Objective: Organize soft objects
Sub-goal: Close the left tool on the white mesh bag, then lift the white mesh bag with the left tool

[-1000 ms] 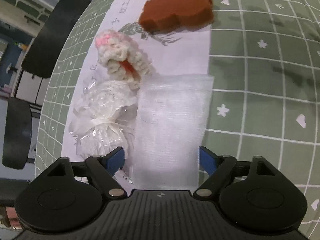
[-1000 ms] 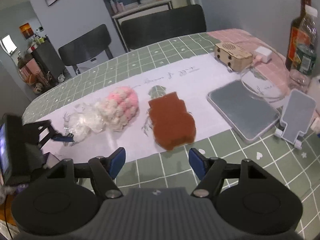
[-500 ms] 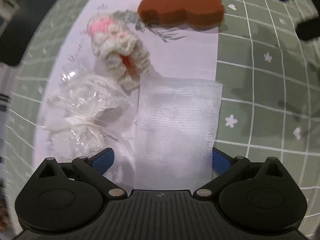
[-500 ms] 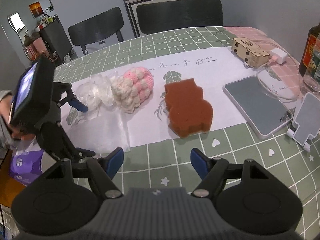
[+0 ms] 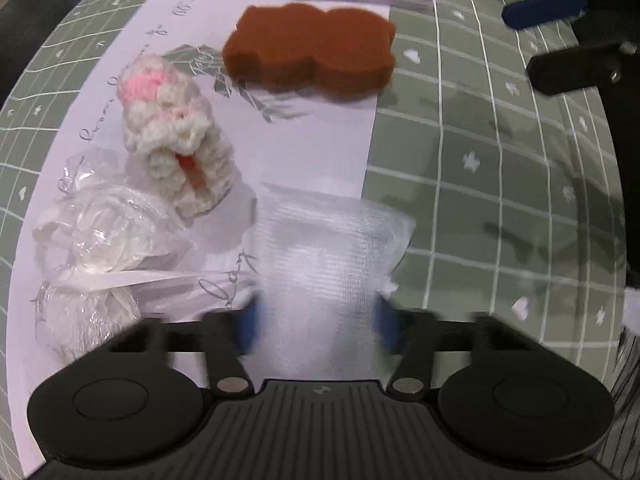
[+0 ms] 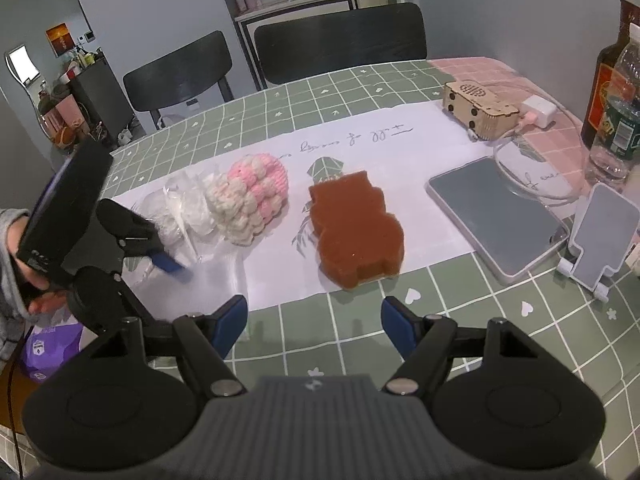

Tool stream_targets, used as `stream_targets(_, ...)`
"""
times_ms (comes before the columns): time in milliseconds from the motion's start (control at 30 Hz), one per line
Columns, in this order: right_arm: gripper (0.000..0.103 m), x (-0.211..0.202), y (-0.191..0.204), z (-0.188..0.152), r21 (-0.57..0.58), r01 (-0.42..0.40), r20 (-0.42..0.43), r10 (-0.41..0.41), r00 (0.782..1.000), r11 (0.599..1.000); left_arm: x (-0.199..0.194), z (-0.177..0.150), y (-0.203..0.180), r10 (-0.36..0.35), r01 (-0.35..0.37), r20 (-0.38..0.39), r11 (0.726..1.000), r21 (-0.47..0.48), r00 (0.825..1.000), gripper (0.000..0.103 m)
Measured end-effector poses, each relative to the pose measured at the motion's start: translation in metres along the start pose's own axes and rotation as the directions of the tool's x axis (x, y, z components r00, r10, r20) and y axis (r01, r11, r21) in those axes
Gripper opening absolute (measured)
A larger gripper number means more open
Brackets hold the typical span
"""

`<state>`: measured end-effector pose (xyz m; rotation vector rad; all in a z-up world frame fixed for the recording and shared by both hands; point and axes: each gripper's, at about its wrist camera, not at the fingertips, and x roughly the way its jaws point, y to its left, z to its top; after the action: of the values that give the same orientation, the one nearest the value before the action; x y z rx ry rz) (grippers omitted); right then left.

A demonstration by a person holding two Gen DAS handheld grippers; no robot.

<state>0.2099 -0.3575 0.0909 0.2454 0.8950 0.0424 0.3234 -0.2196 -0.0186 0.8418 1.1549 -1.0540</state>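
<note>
1. We have the left gripper (image 5: 316, 320) pointing steeply down over the white translucent mesh pouch (image 5: 328, 256). Its fingers have just been closing, the pouch is between them, and its near end bunches inward against the blue pads — so we read the fingers as clamped on the pouch, though the blur there keeps us from being certain.

2. The pouch lies on the white paper sheet (image 5: 208, 12) on the bench (image 5: 480, 184), at 6 o'clock in the left wrist view. The cream-and-pink crocheted piece (image 5: 172, 140) sits just beside it at 10 o'clock. The crinkled clear-wrapped white bundle (image 5: 96, 256) is at 9 o'clock, and the rust-brown foam block (image 5: 312, 48) is well apart at 12.

3. To do this well, we should finish the squeeze before lifting — mesh this thin slips from a light pinch.

4. We should lift straight up, so the trailing edge neither drags the crocheted piece nor catches the bundle's ribbon.

5. The right gripper (image 6: 314, 326) hangs with its fingers apart and nothing between them, the foam block at its 12 o'clock. We judge it is best kept clear until the pouch is up.
</note>
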Motion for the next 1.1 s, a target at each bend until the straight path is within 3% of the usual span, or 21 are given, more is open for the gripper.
stream_targets(67, 0.073, 0.000, 0.000, 0.000, -0.005, 0.008, 0.003, -0.008, 1.000, 1.000, -0.001, 0.004, -0.009, 0.012, -0.012, -0.007, 1.000, -0.021, 1.000, 0.022)
stream_targets(133, 0.073, 0.001, -0.001, 0.000, -0.006, 0.014, 0.004, -0.014, 1.000, 1.000, -0.001, 0.007, -0.021, 0.036, -0.036, -0.016, 0.999, -0.026, 0.999, 0.008)
stream_targets(167, 0.073, 0.001, -0.002, 0.000, -0.005, 0.017, 0.003, -0.017, 1.000, 1.000, -0.001, 0.010, -0.028, 0.064, -0.064, -0.022, 0.998, -0.023, 0.998, 0.006)
stream_targets(233, 0.073, 0.003, -0.003, 0.000, -0.007, 0.024, 0.000, -0.024, 1.000, 1.000, 0.002, 0.013, -0.047, 0.171, -0.171, -0.024, 0.985, -0.013, 0.985, 0.006)
stream_targets(300, 0.072, 0.004, -0.003, -0.001, -0.014, 0.031, -0.003, -0.031, 1.000, 0.999, 0.009, 0.021, -0.050, 0.233, -0.237, -0.059, 0.968, -0.078, 0.971, 0.004)
stream_targets(367, 0.072, 0.005, -0.003, -0.001, -0.021, 0.035, -0.002, -0.035, 0.999, 0.999, 0.010, 0.027, -0.047, 0.214, -0.232, -0.098, 0.943, -0.241, 0.972, 0.004)
stream_targets(433, 0.072, 0.006, -0.004, -0.002, -0.024, 0.043, -0.004, -0.043, 0.999, 0.999, 0.005, 0.027, -0.053, 0.176, -0.187, -0.061, 0.935, -0.303, 0.982, 0.004)
stream_targets(600, 0.071, 0.007, -0.006, -0.001, -0.022, 0.049, -0.010, -0.049, 0.999, 0.999, -0.008, 0.026, -0.089, 0.257, -0.246, -0.011, 0.909, -0.336, 0.966, 0.004)
stream_targets(767, 0.070, 0.006, -0.006, -0.001, -0.019, 0.041, -0.009, -0.041, 0.999, 0.999, -0.023, 0.012, -0.121, 0.368, -0.347, 0.005, 0.880, -0.323, 0.930, 0.005)
stream_targets(933, 0.066, 0.008, 0.001, -0.004, -0.047, 0.040, -0.019, -0.041, 0.999, 0.998, -0.038, -0.007, -0.134, 0.361, -0.321, 0.051, 0.879, -0.352, 0.931, 0.005)
stream_targets(1100, 0.066, 0.008, 0.011, -0.007, -0.104, 0.038, -0.017, -0.040, 0.999, 0.994, -0.047, -0.018, -0.157, 0.398, -0.342, 0.093, 0.867, -0.363, 0.912, 0.009)
